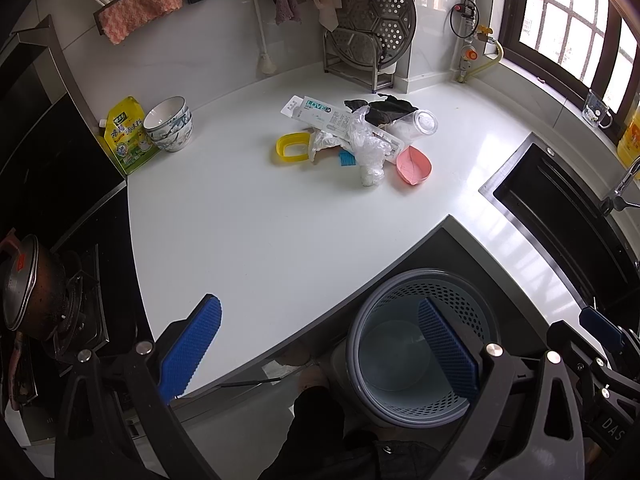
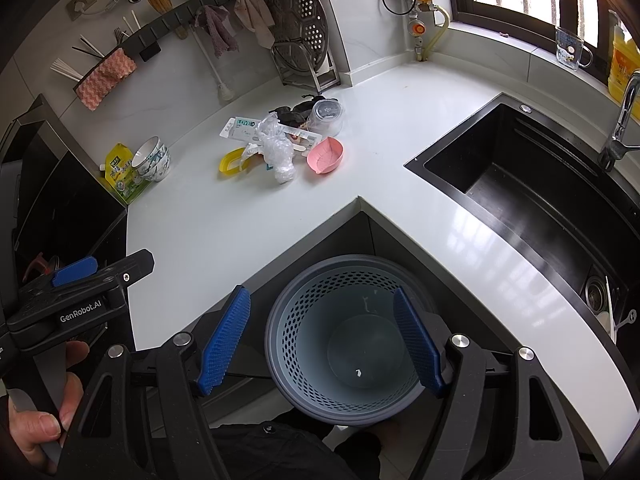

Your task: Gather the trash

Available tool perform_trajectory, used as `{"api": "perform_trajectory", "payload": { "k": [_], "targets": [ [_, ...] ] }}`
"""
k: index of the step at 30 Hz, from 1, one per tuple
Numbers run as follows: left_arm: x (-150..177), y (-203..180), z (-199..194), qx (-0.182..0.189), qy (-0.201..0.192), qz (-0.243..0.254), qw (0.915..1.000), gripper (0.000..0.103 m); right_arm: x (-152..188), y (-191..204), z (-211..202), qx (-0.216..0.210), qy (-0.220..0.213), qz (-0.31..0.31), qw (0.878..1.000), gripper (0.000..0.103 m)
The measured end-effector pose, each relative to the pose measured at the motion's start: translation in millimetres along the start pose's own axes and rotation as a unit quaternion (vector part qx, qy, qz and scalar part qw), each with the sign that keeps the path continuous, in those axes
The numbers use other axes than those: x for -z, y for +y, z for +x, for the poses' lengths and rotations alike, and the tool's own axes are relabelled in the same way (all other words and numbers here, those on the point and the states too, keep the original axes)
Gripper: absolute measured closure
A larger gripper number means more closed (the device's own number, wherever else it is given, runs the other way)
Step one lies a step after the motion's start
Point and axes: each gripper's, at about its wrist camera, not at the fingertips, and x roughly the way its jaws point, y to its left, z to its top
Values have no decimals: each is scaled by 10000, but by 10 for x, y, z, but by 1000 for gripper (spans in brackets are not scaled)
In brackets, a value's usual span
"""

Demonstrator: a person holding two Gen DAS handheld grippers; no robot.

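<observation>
A kitchen corner with a white L-shaped table (image 1: 280,220), a black sink (image 2: 532,184) to the right. The trash lies heaped near the back wall — crumpled clear plastic (image 1: 366,144), a white carton (image 1: 320,112), a yellow ring (image 1: 290,148) and a pink dish (image 1: 414,164). A perforated grey bin (image 2: 352,340) stands on the floor below the table's inner corner. Left gripper (image 1: 320,344) and right gripper (image 2: 324,340) hover above it — jaws of both spread wide, holding nothing.

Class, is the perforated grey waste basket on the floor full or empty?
Nearly empty: the waste basket shows its bare bottom, with only tiny white specks inside.
</observation>
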Motion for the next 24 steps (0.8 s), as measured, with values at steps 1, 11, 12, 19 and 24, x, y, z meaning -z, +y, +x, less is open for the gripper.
{"api": "perform_trajectory", "payload": {
  "k": [1,11,12,19,24],
  "targets": [
    [4,-2,-1,0,-2,-1,10000,6,-3,2,1,-2,8,5,10000,32],
    [-13,-3,5,-2,-4,9,10000,6,-18,6,9,-3,14,10,10000,32],
    [-14,-2,6,-2,-3,8,10000,6,-19,7,9,-2,15,7,10000,32],
    [-8,-4,6,-6,-10,12,10000,6,-17,1,12,-8,10,17,10000,32],
    [-53,48,46,-13,18,13,10000,6,-39,29,32,-9,38,44,10000,32]
  ]
}}
